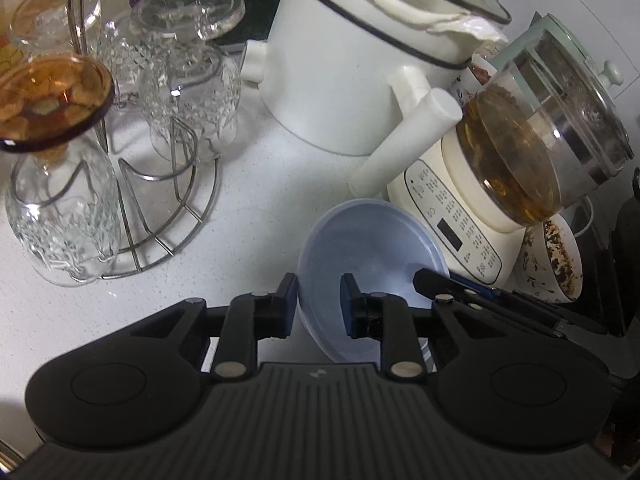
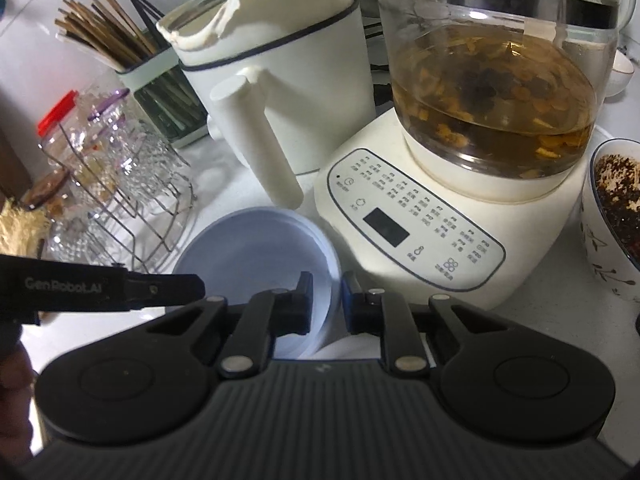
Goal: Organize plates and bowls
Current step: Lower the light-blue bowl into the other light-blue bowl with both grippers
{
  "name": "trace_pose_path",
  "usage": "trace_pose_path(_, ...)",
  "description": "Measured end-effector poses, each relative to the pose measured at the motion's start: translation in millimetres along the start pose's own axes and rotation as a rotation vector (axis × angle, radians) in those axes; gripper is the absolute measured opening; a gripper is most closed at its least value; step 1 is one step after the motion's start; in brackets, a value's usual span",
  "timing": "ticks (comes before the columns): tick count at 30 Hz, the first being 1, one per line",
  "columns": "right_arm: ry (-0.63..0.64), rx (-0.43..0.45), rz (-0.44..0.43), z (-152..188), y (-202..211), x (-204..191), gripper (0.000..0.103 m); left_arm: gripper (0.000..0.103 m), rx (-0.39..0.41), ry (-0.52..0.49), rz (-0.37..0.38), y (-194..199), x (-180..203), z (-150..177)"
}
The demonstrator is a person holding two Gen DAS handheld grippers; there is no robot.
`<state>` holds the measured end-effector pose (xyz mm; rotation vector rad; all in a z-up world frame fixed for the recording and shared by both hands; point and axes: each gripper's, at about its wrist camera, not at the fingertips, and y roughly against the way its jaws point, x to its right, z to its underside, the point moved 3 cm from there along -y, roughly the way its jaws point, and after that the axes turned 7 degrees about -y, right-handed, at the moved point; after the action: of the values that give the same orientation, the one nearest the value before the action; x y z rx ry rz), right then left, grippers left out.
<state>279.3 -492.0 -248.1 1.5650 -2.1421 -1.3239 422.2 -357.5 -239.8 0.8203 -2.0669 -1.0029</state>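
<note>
A pale blue plastic bowl (image 1: 372, 248) sits on the white counter in front of the kettle base; it also shows in the right wrist view (image 2: 256, 252). My left gripper (image 1: 319, 300) straddles the bowl's left rim, one finger outside, one inside, jaws narrowly apart around the wall. My right gripper (image 2: 326, 300) straddles the bowl's right rim the same way; its finger (image 1: 452, 280) shows in the left wrist view. A white patterned bowl (image 2: 612, 216) with dark residue stands right of the kettle base.
A cream electric kettle base (image 2: 420, 216) with a glass pot of tea (image 2: 492, 92) stands right behind the bowl. A white pot with a long handle (image 1: 352, 72) is behind. A wire rack with upturned glasses (image 1: 160, 140) is left. A chopstick holder (image 2: 160, 92) stands at the back.
</note>
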Motion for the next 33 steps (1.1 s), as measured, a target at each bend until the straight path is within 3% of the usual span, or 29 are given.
trace_pose_path(15,0.023,0.012,-0.124,-16.6,55.7,-22.9,0.018,0.027,0.095,0.054,-0.062,81.8,9.1,-6.4)
trace_pose_path(22,0.051,0.001,-0.175,-10.7,85.2,-38.7,0.018,0.027,0.128,0.087,-0.087,120.7,11.1,10.8)
trace_pose_path(33,0.045,0.001,-0.178,20.6,108.9,-70.8,0.018,0.027,0.119,0.079,-0.07,158.7,-14.9,47.7)
